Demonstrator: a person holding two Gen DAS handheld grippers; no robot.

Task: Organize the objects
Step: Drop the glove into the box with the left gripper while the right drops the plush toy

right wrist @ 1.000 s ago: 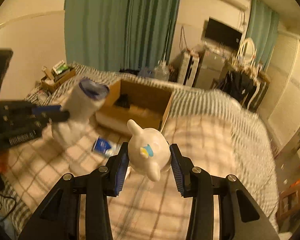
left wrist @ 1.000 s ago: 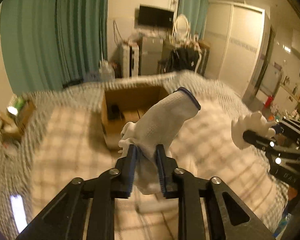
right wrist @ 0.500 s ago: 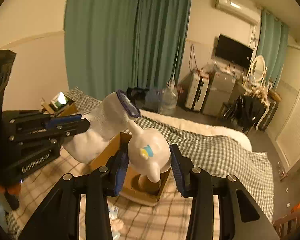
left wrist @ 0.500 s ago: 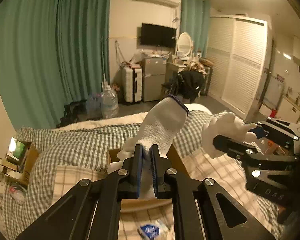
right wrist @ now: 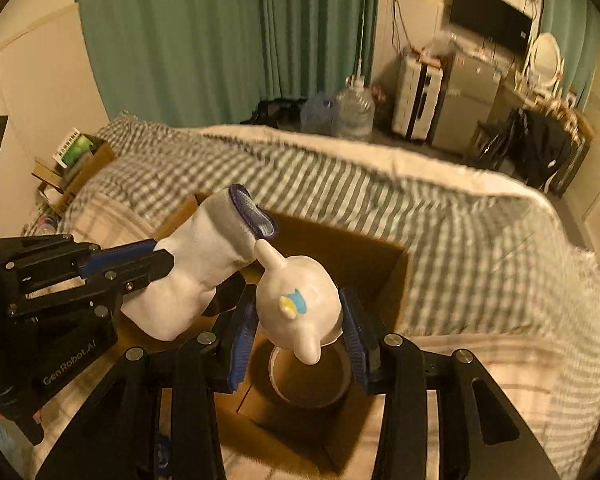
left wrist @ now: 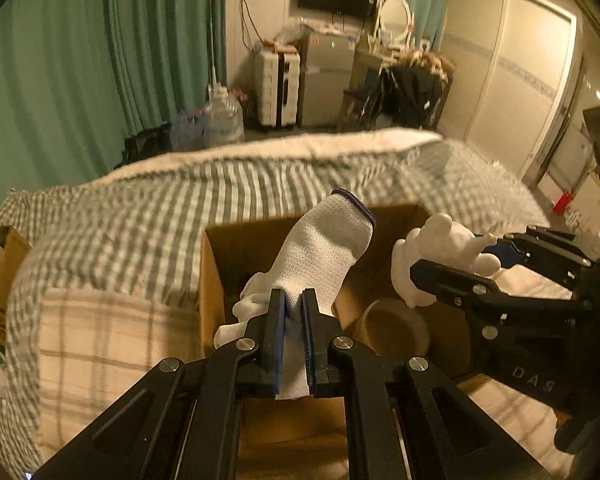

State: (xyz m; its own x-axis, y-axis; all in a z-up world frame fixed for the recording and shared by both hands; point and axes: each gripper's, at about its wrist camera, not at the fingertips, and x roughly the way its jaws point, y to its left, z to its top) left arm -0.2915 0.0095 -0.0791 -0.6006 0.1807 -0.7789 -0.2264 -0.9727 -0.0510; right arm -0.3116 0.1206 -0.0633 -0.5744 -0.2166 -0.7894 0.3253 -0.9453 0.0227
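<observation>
My left gripper (left wrist: pixel 293 338) is shut on a white glove with a dark blue cuff (left wrist: pixel 324 252) and holds it above an open cardboard box (left wrist: pixel 210 276) on the bed. The glove also shows in the right wrist view (right wrist: pixel 204 268), as does the left gripper (right wrist: pixel 156 258). My right gripper (right wrist: pixel 298 332) is shut on a white toy figure with a blue and yellow mark (right wrist: pixel 296 300), held over the same box (right wrist: pixel 396 280). The toy (left wrist: pixel 440 260) shows in the left wrist view, to the right of the glove. A round tape roll (right wrist: pixel 310 376) lies in the box below the toy.
The box sits on a bed with a green checked blanket (left wrist: pixel 140 216) and a plaid sheet (left wrist: pixel 100 340). A small box of clutter (right wrist: pixel 76 160) stands at the bed's left. Beyond the bed are green curtains, water bottles (left wrist: pixel 224 120), a white suitcase (left wrist: pixel 278 84) and a cabinet.
Both grippers have moved down and forward over the box with the glove and the toy still held. The box interior and the tape roll now show below them.
</observation>
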